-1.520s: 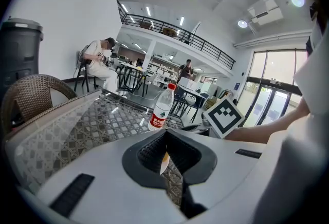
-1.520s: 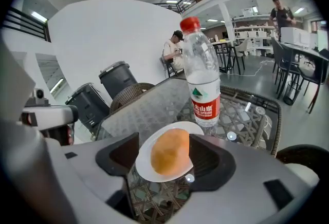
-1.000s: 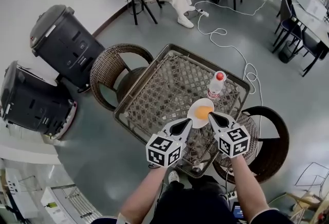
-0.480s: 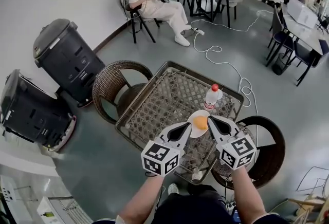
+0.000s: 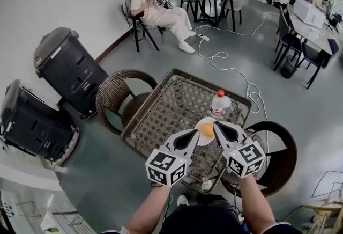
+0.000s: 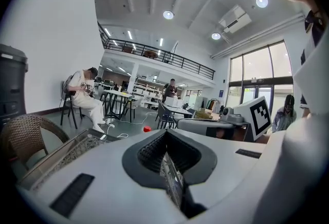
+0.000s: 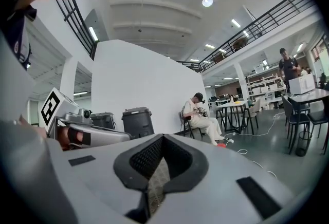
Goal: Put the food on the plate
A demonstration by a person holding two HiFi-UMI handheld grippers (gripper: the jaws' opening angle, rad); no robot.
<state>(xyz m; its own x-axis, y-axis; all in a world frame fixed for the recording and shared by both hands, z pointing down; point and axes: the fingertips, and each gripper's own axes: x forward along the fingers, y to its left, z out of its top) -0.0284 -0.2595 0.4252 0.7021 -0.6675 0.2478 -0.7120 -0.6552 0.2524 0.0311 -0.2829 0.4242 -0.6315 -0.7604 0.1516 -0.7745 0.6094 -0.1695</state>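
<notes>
Near the front edge of the square brown woven-wicker counter [image 5: 166, 109]: round white plate [image 5: 205, 140], with the round orange piece of food [image 5: 207, 129] lying on it. Just behind the plate, upright clear plastic bottle with a red cap [image 5: 217, 103]. Over the plate's near side in the head view, left gripper [image 5: 196, 132] and right gripper [image 5: 216, 125], tips either side of the food. Jaws of both pressed together, pinching nothing.
</notes>
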